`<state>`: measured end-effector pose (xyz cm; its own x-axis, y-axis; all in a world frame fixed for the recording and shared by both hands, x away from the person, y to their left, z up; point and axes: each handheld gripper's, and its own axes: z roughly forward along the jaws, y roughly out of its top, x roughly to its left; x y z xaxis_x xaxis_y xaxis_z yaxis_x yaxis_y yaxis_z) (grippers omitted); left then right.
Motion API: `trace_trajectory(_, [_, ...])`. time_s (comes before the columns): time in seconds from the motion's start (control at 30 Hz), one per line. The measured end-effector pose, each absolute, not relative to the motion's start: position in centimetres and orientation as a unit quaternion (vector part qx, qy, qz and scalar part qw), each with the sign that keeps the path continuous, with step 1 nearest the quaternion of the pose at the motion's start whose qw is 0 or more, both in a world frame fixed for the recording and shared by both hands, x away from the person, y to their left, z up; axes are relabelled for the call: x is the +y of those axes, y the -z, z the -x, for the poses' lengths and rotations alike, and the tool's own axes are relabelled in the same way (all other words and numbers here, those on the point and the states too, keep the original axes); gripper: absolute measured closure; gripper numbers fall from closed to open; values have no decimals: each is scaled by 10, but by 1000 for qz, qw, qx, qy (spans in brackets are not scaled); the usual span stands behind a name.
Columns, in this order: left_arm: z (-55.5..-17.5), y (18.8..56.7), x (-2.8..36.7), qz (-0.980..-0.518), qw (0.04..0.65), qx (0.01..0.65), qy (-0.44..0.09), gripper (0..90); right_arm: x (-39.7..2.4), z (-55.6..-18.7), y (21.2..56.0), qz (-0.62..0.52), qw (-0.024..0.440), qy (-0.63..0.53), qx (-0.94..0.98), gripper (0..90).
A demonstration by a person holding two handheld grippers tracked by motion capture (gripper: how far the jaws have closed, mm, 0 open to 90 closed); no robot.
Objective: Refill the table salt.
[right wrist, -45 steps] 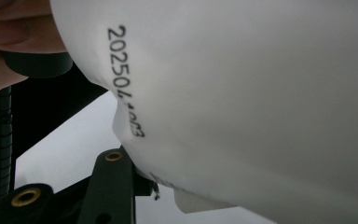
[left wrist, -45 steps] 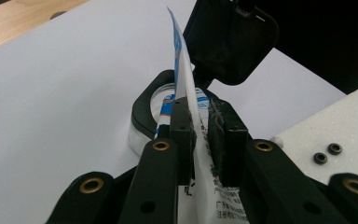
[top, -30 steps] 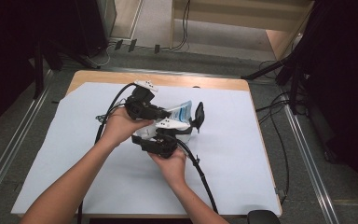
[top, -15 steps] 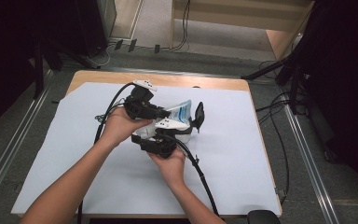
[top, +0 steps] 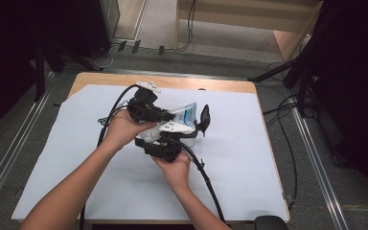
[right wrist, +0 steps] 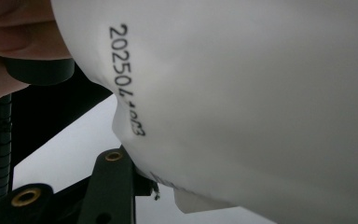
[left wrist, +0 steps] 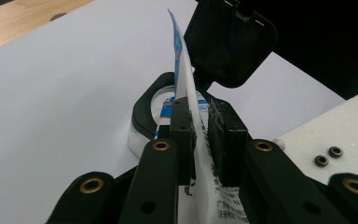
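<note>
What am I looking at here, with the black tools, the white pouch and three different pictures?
A person works at a table covered with a white sheet. Each hand holds a black two-jaw gripper. One picture comes from a camera above; the other two come from cameras riding on the grippers. The left gripper pinches the edge of a white and blue pouch. The right gripper holds the same pouch lower down; its camera sees the white side with a printed date. Behind stands a black container with its lid open.
</note>
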<state>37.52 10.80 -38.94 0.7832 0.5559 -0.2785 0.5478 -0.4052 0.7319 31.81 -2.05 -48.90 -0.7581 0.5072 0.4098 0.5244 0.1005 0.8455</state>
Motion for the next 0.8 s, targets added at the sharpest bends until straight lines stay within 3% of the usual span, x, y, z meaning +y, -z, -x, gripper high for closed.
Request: trace_trajectory(0.8, [-376, 390, 106, -838, 434, 329, -5, 810, -22, -319, 488, 344, 11, 571, -745, 563])
